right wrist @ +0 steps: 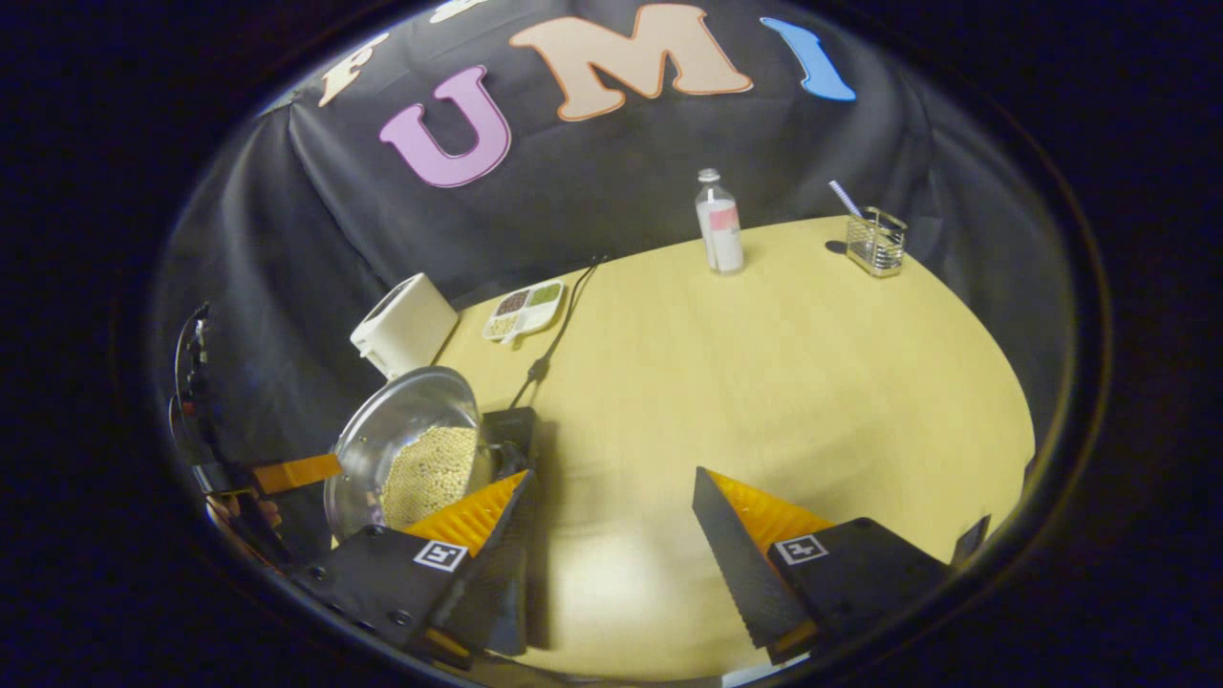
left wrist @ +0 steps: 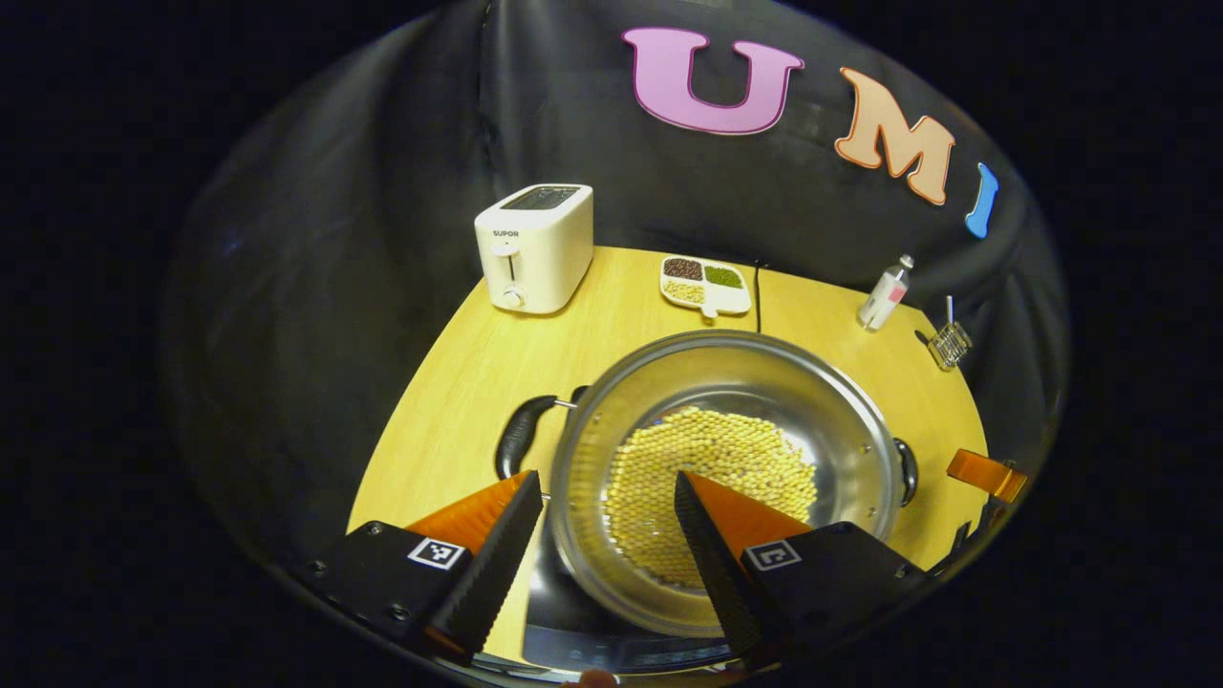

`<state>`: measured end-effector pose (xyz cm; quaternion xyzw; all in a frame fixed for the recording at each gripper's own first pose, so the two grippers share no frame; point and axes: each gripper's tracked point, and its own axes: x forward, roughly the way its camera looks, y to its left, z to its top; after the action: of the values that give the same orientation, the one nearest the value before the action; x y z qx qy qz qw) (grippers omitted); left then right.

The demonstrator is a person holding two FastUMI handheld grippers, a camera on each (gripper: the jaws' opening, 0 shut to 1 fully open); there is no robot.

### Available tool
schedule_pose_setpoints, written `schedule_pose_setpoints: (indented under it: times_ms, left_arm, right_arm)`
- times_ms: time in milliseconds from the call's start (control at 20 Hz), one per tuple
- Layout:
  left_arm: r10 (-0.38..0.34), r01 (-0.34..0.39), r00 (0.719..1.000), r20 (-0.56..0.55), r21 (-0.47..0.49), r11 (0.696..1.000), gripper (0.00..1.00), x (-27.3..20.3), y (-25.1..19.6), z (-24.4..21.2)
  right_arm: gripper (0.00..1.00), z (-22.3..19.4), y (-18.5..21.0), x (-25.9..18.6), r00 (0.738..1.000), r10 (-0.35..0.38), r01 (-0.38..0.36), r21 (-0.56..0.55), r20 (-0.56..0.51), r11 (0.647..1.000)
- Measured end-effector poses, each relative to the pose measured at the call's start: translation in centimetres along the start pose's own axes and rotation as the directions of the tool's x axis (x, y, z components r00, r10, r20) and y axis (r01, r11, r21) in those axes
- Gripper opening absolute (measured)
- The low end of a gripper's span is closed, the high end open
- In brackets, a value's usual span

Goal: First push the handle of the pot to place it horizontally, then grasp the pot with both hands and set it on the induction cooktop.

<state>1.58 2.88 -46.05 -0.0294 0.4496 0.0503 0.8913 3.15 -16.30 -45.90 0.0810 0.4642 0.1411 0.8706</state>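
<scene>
Now, pot: the steel pot (left wrist: 726, 478) sits on the dark induction cooktop (left wrist: 573, 621), whose glossy surface shows under its near rim. It seems already set down, though I cannot tell if it is well centred.
Contents: yellow beans (left wrist: 712, 487) cover the bottom of the pot, so it should stay level and not be tipped.
Pot handles: a long black handle (left wrist: 521, 435) sticks out on one side and a small ear handle (left wrist: 906, 470) is on the opposite side. The long one lies roughly flat along the table (left wrist: 459, 382), which fits the first step of the task being done.
Left gripper: the left gripper (left wrist: 609, 535) hovers over the near rim with its fingers spread wide, one outside the pot wall and one above the beans. Nothing is pinched between them.
Right gripper: the right gripper (right wrist: 611, 535) is well to the side of the pot (right wrist: 406, 454), fingers wide apart, with only bare table (right wrist: 764, 363) between them. It holds nothing.
Judgement: both fingers being apart suggests that the pot is released and the task is near its end.
Background things: a white toaster (left wrist: 535, 248), a divided snack dish (left wrist: 705, 285), a small bottle (right wrist: 718, 222) and a wire holder (right wrist: 875, 243) stand near the far edge, well apart from the pot.
Cable: a black cord (right wrist: 554, 334) runs across the table toward the cooktop (right wrist: 508, 428).
</scene>
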Motion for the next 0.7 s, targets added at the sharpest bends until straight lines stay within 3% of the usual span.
schedule_pose_setpoints:
  times_ms: [50, 100, 150, 200, 250, 300, 400, 450, 500, 550, 600, 700]
  left_arm:
    - [0.001, -0.001, 1.000, 0.007, -0.010, 1.000, 0.91, -0.1, -0.6, 0.0]
    - [-0.001, 0.001, 1.000, 0.016, -0.022, 1.000, 0.91, -0.2, -1.4, 0.0]
    - [-0.010, 0.011, 1.000, 0.023, -0.033, 0.999, 0.91, -0.5, -2.2, -0.1]
    - [-0.027, 0.028, 0.999, 0.027, -0.043, 0.999, 0.91, -0.6, -3.3, -0.1]
    - [-0.040, 0.041, 0.999, 0.031, -0.050, 0.998, 0.91, -0.7, -4.2, -0.2]
    - [-0.050, 0.052, 0.998, 0.036, -0.055, 0.997, 0.91, -0.8, -5.0, -0.3]
    - [-0.064, 0.067, 0.997, 0.050, -0.058, 0.996, 0.91, -0.9, -6.4, -0.4]
    - [-0.070, 0.073, 0.996, 0.054, -0.060, 0.995, 0.91, -1.0, -7.0, -0.5]
    - [-0.079, 0.083, 0.995, 0.055, -0.063, 0.995, 0.91, -1.1, -7.8, -0.6]
    - [-0.086, 0.090, 0.995, 0.059, -0.065, 0.994, 0.91, -1.2, -8.4, -0.7]
    - [-0.093, 0.097, 0.994, 0.064, -0.066, 0.993, 0.91, -1.3, -9.1, -0.7]
    - [-0.106, 0.111, 0.991, 0.080, -0.061, 0.992, 0.91, -1.5, -10.2, -0.6]
  right_arm:
    - [0.94, 0.4, -1.4, -0.6, 1.000, 0.000, 0.000, -0.003, 0.007, 1.000]
    - [0.94, 0.8, -2.7, -1.2, 1.000, 0.001, -0.001, -0.007, 0.012, 1.000]
    - [1.00, 1.0, -4.0, -1.7, 1.000, 0.002, -0.002, -0.011, 0.007, 1.000]
    - [0.93, 1.2, -5.3, -2.3, 1.000, 0.001, -0.001, -0.015, 0.006, 1.000]
    - [0.93, 1.5, -6.6, -2.7, 1.000, 0.000, 0.001, -0.019, 0.010, 1.000]
    - [1.00, 1.8, -7.9, -3.1, 1.000, -0.001, 0.002, -0.022, 0.013, 1.000]
    - [1.00, 2.3, -10.2, -4.0, 1.000, 0.000, 0.001, -0.025, 0.022, 1.000]
    - [0.93, 2.5, -11.2, -4.5, 1.000, 0.001, 0.000, -0.028, 0.025, 1.000]
    - [1.00, 2.7, -12.0, -4.9, 1.000, 0.004, -0.003, -0.033, 0.029, 0.999]
    - [1.00, 2.9, -12.9, -5.4, 0.999, 0.006, -0.004, -0.040, 0.034, 0.999]
    - [0.93, 3.2, -13.7, -5.9, 0.999, 0.007, -0.005, -0.048, 0.041, 0.999]
    - [0.93, 3.8, -14.7, -6.8, 0.999, 0.013, -0.010, -0.053, 0.045, 0.999]
